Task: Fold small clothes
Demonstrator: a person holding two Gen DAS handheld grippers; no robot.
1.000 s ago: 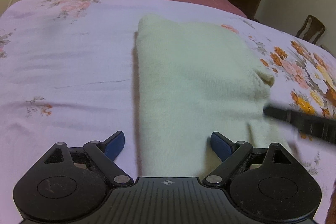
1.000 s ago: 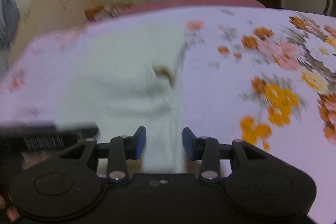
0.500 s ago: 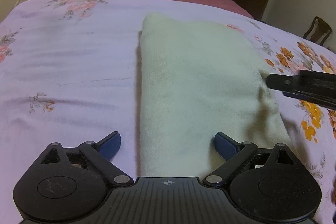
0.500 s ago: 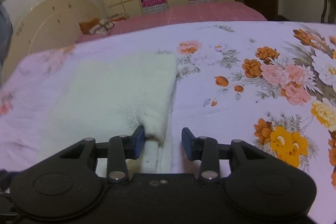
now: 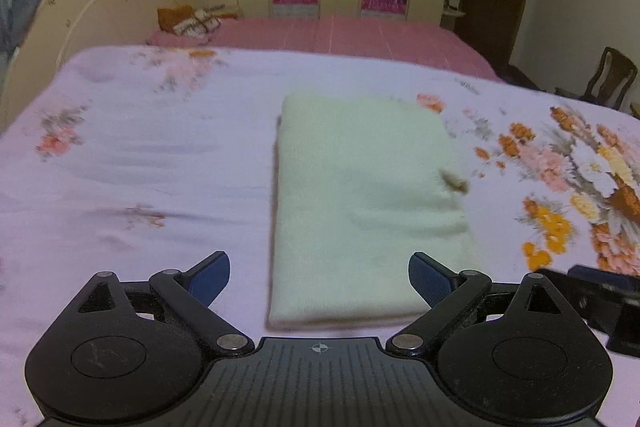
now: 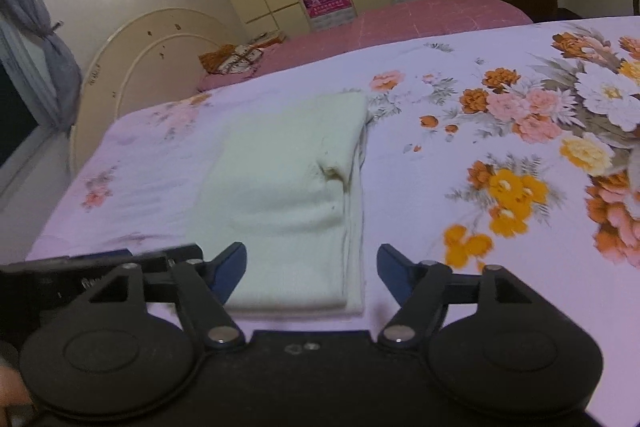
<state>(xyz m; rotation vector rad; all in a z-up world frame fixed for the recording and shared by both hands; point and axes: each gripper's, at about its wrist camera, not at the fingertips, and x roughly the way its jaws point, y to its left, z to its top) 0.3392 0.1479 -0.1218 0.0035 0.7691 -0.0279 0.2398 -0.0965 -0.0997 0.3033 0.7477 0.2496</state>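
We are over the floral bedsheet (image 5: 160, 155), where the cream garment (image 5: 360, 195) lies as a folded strip, its long axis running straight away from both tools and its near short edge just ahead of the fingertips. Our left gripper (image 5: 319, 277) hangs with jaws spread wide and empty, the near edge falling between them, so it looks the better centred. Our right gripper (image 6: 312, 267) is likewise spread and empty, facing the strip's right, layered edge. We judge the next fold would carry the near end toward the far end.
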